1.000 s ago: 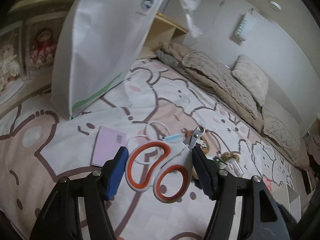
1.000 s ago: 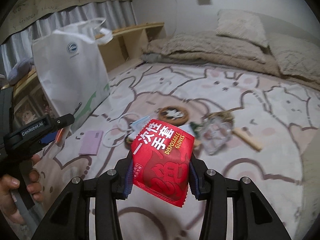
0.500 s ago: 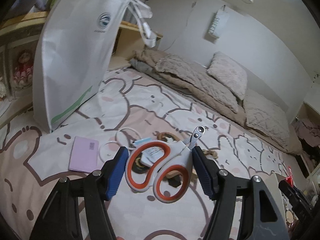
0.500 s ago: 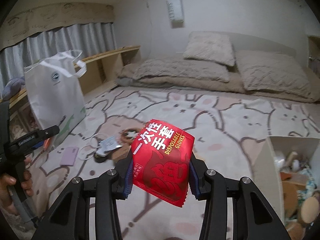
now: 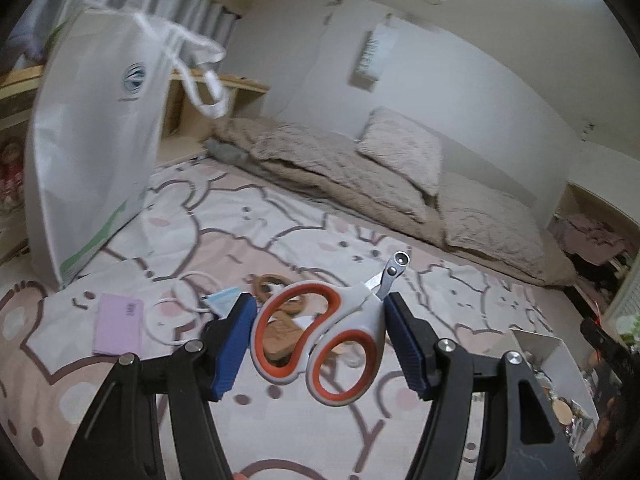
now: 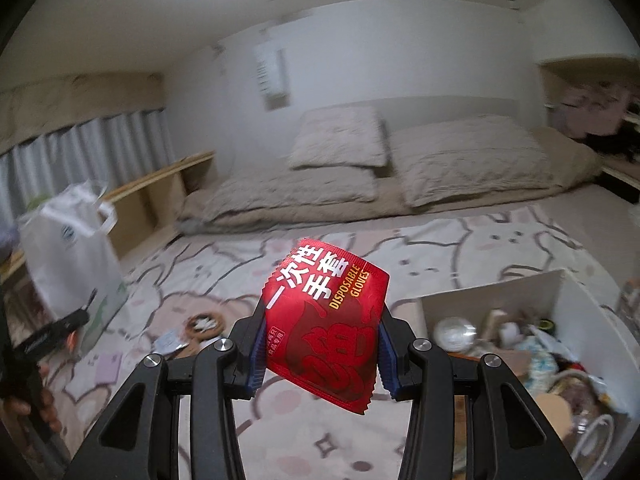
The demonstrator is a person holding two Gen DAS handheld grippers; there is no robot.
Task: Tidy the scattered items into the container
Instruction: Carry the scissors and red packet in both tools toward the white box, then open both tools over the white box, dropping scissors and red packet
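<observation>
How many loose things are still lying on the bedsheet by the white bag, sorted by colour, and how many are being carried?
Pink: 1, pad
White: 1, cable
Pale blue: 1, packet
Brown wooden: 2, ring and piece
Carried: 2, scissors and red glove packet
Total: 7

Glossy foil packet point(image 6: 326, 330); plastic-handled, metal-bladed scissors point(image 5: 320, 336).

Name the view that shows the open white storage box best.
The right wrist view: the open white storage box fills the lower right, walls and jumbled contents plain. The left wrist view catches only a corner of it at the right edge, partly hidden.
</observation>
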